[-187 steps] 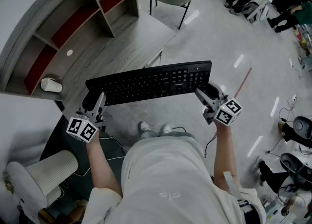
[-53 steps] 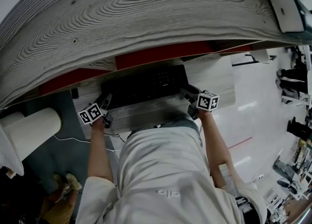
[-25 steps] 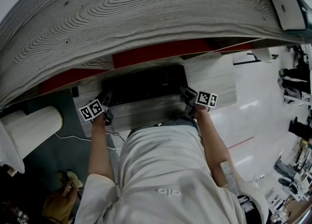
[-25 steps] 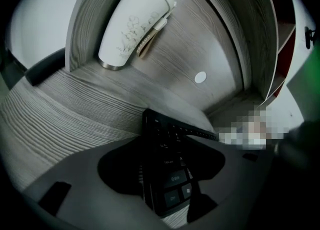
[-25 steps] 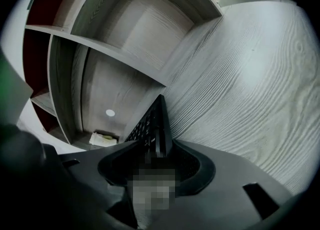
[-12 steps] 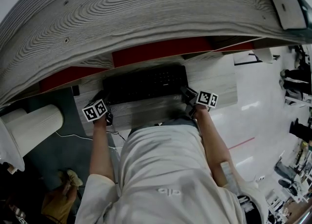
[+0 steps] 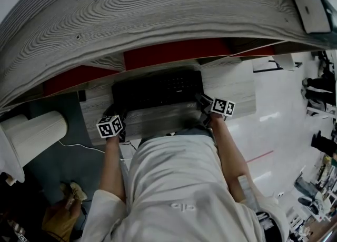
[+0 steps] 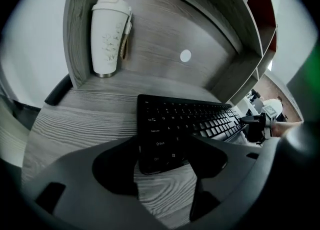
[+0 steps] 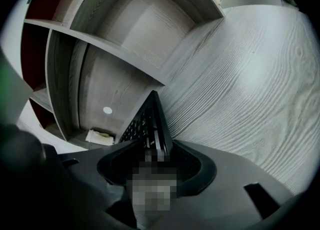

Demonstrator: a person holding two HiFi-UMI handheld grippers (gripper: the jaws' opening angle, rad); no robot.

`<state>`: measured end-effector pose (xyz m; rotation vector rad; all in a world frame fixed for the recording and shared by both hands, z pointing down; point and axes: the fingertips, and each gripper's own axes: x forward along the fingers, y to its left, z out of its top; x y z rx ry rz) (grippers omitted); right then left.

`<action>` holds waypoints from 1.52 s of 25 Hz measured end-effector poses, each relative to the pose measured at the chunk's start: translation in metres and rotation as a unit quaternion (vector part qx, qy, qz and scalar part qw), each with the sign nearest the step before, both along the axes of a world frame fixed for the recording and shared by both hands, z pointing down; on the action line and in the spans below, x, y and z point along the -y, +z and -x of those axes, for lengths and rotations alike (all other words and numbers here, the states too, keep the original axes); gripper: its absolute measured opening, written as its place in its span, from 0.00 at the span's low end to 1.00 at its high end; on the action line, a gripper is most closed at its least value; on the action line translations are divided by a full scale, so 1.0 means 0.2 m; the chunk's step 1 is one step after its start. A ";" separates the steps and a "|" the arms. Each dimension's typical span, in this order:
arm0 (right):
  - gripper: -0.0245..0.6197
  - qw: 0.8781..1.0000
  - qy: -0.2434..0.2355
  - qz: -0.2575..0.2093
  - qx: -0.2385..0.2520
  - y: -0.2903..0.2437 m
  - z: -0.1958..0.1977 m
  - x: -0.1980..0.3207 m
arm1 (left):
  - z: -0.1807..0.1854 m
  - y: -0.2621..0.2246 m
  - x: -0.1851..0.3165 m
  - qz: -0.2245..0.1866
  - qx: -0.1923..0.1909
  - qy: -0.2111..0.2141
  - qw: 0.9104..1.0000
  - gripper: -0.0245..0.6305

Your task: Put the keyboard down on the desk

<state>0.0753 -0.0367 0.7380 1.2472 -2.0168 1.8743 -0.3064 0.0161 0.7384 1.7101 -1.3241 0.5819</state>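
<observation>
**Keyboard position.** The black keyboard (image 7: 158,89) lies on the grey wood-grain desk (image 7: 234,86), beneath the overhanging shelf unit (image 7: 158,9). Its long side runs parallel to the desk's front edge. In the left gripper view, its left end rests flat on the desk surface with the keys facing up.

**Left gripper.** The left gripper (image 8: 165,146) is at its wide setting, and its 2 jaws have just been opening. The near left corner of the keyboard shows in the gap between them, but neither jaw presses on it. Bare desk is visible between the jaws in front of that corner. In the head view, this gripper's marker cube (image 7: 110,126) sits at the desk's front edge, just off the keyboard's left corner.

**Right gripper.** The right gripper (image 9: 152,146) holds the keyboard's right end, which its own view shows edge-on. Its jaws have just opened a little and stand at a medium setting. 1 jaw tip lies against each face of the keyboard.

**Surroundings.** A white lidded cup (image 8: 110,34) stands upright at the back left of the desk alcove, against the side wall and well apart from the keyboard. A round white disc (image 8: 185,55) sits on the alcove's back panel.
</observation>
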 end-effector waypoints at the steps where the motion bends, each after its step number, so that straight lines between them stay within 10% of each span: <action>1: 0.37 1.000 -0.004 -0.002 -0.005 0.00 0.00 0.00 | 0.00 0.01 0.00 0.004 0.002 0.000 1.000 0.49; 24: 0.45 0.971 -0.107 -0.081 -0.199 0.00 -0.01 0.05 | 0.01 0.06 0.00 0.010 0.028 -0.003 1.000 0.49; 29: 0.45 0.937 -0.169 -0.107 -0.286 0.01 -0.01 0.05 | 0.00 0.06 0.00 0.011 0.033 0.001 0.999 0.49; 38: 0.45 0.934 -0.175 -0.107 -0.292 0.02 0.00 0.09 | 0.01 0.06 0.02 0.016 0.035 -0.003 0.999 0.49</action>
